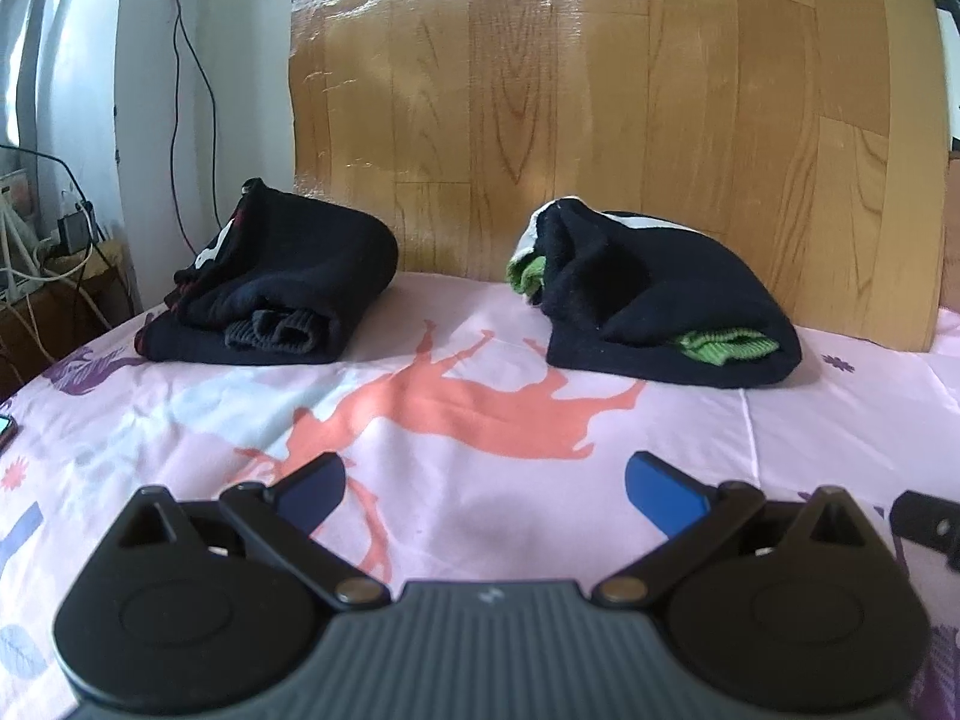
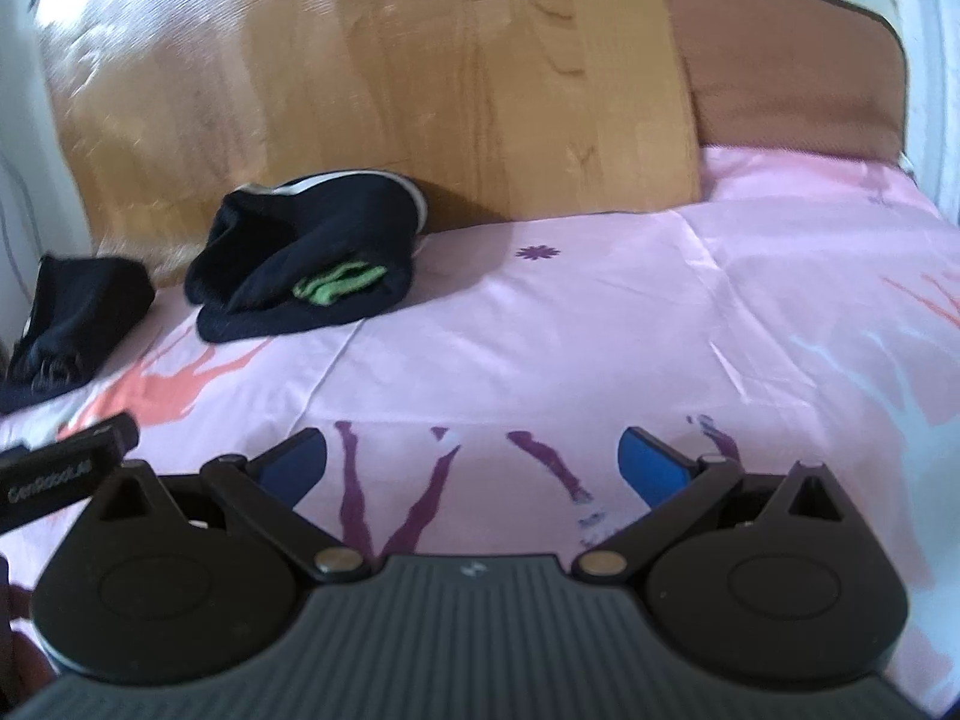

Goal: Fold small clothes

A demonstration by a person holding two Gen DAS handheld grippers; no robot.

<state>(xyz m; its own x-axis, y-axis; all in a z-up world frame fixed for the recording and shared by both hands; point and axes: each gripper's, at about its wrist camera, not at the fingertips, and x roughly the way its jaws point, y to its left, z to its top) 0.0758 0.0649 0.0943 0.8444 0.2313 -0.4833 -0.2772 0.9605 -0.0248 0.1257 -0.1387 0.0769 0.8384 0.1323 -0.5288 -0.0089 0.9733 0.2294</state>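
Two folded dark bundles up by the wooden headboard (image 1: 600, 90), both sitting on the pink printed sheet (image 1: 480, 330). Left bundle (image 1: 282, 282): black, rolled over on itself, grey ribbed cuff poking out the front, bit of red and white trim at the back edge. Right bundle (image 1: 666, 312): also black, lumpier, bright green ribbed cuff peeking out at the front and again at the back, white trim on top. Well apart from each other, orange animal print on the sheet between them. Same right bundle (image 2: 312, 270) seen from the right wrist view, with the other one (image 2: 72, 324) at the far left edge, a little blurry.

Left gripper (image 1: 486, 492) low over the sheet, blue pads (image 1: 666, 495) spread wide, nothing between them. Right gripper (image 2: 474, 462) same deal: wide apart, holding nothing, just above the purple print. Brown cushion (image 2: 792, 78) propped at the bed head on the right. Cables and a charger (image 1: 75, 234) off to the left by the wall.
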